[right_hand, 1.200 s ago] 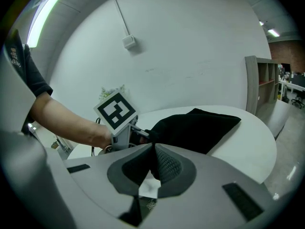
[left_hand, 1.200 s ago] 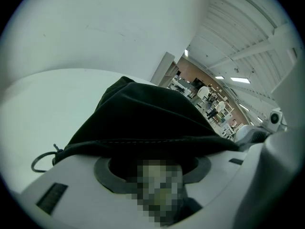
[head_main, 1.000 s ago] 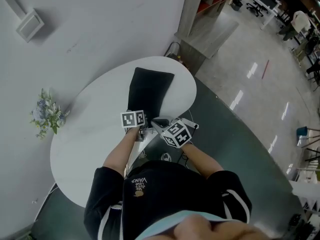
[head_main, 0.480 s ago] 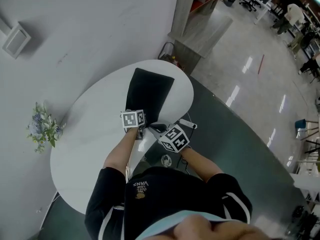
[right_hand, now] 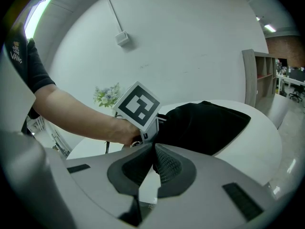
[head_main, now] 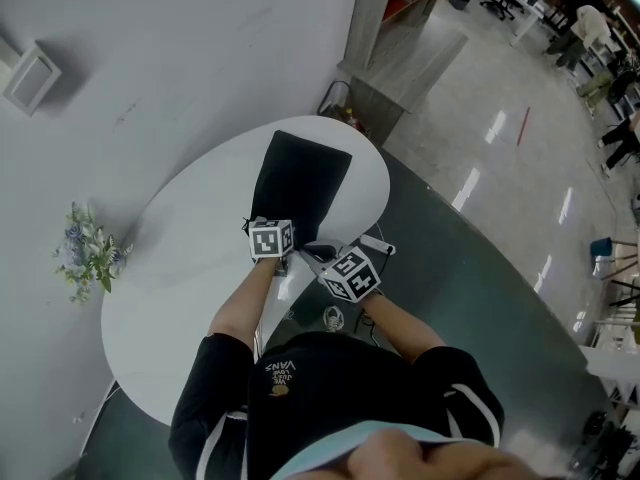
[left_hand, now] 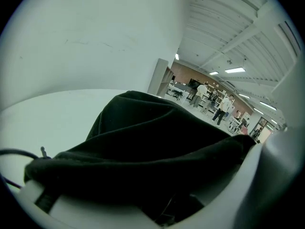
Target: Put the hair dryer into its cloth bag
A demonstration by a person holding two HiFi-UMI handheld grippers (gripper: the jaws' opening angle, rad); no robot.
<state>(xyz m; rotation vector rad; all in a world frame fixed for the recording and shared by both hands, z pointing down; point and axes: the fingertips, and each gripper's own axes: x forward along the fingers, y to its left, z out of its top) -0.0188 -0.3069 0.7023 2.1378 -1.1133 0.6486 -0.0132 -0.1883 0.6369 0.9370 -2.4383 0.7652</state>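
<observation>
Matt black cloth bag [head_main: 300, 183] on smooth white table [head_main: 180, 268].

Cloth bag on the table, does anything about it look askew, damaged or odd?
Nothing looks damaged or spilled. The black cloth bag lies humped on the white table, its far corner close to the table's edge; a thin dark cord lies beside its near end.

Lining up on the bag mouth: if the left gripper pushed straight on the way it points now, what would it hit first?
The black cloth bag. Its fabric lies right between the jaws of the left gripper, which have just been opening, so contact looks immediate. Whether the pads touch it is unclear.
</observation>
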